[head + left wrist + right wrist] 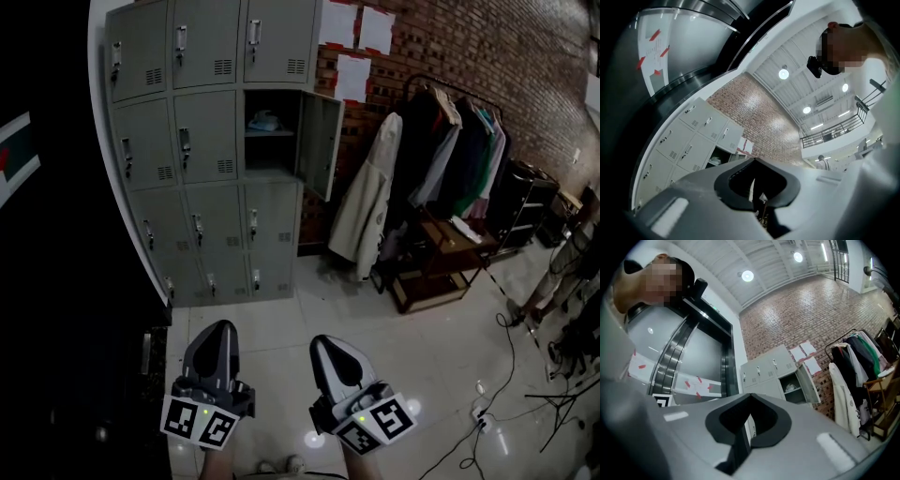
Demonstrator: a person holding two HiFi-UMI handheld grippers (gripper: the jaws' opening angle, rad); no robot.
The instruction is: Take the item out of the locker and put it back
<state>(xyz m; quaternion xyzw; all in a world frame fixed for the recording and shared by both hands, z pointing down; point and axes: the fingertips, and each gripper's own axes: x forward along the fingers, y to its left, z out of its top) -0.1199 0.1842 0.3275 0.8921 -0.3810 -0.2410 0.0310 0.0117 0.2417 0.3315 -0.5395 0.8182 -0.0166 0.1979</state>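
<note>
1. The white tiled floor (281, 319) fills the near and middle ground. A brick wall (487, 56) closes the far right.
2. The grey locker bank (206, 131) stands at the far left, against the left end of the brick wall. All its doors are shut except one.
3. A clothes rack (450, 150) hung with coats and shirts stands to the right of the locker bank, along the brick wall.
4. The open locker (272, 155) is in the right column, second row from the top. Its door (322, 141) swings out to the right.
5. You hold the left gripper (217, 330) and the right gripper (326, 345) low and near, side by side over the floor, well apart from the lockers. Both point towards the locker bank.
6. In each gripper view the two fingers are pressed together at the tip, with nothing between them.
7. The item (265, 120), pale and small, lies on the upper shelf inside the open locker. Its kind cannot be told.
8. Three paper sheets (352, 77) are fixed to the brick wall just right of the top lockers.
</note>
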